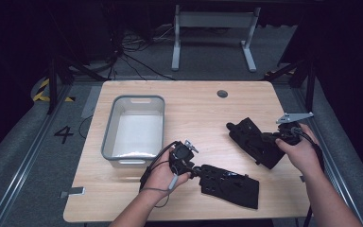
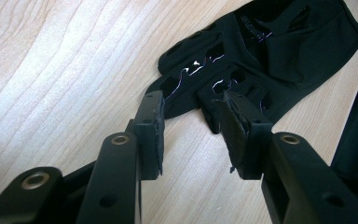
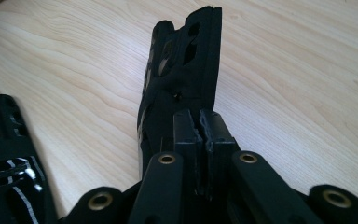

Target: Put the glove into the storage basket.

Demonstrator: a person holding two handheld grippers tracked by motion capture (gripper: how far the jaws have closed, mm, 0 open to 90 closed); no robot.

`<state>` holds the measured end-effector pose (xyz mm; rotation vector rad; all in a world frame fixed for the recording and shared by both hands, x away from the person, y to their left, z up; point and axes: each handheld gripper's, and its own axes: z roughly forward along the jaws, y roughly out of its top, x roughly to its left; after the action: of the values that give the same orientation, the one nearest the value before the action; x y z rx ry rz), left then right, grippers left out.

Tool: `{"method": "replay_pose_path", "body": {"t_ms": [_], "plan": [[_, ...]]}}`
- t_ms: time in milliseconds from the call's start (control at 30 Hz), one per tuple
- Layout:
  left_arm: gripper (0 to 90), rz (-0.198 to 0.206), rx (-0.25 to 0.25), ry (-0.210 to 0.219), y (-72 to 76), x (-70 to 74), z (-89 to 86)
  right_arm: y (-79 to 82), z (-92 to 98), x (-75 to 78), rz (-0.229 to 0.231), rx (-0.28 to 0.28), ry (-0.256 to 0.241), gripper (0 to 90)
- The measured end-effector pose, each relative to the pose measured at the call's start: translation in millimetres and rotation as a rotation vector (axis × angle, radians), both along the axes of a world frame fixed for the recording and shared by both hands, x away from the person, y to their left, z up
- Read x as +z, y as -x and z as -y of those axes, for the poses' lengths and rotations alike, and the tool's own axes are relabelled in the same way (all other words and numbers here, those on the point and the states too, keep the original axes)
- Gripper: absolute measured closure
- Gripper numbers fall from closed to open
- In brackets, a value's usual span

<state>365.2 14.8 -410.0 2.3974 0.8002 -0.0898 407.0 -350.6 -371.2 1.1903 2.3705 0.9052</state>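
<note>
From the high view, 2 black gloves lay on the table point(image 1: 194, 109) right of a grey bin point(image 1: 111, 137): the near glove point(image 1: 229, 184) just ahead of the left gripper point(image 1: 194, 169), the far glove point(image 1: 255, 139) at the right gripper point(image 1: 269, 141).

In the left gripper view, the jaws stood wide, the near glove's fingertips point(image 2: 212, 119) between them. It looked soft and light; pinching a finger should lift it.

In the right gripper view, the jaws were clamped on the far glove's edge, which drooped limply.
</note>
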Motion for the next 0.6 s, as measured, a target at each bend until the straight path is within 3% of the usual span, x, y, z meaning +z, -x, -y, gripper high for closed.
{"method": "replay_pose_path", "body": {"t_ms": [333,600], "plan": [[60.6,0.008,0.003,0.006,0.6,2.5,-1.1,25.9,-15.3,21.9,0.05,0.072,-0.011,86.5],[60.2,0.009,0.004,0.007,1.0,3.9,-1.8,41.6,-27.5,29.6,0.074,0.12,-0.018,86.4]]}}
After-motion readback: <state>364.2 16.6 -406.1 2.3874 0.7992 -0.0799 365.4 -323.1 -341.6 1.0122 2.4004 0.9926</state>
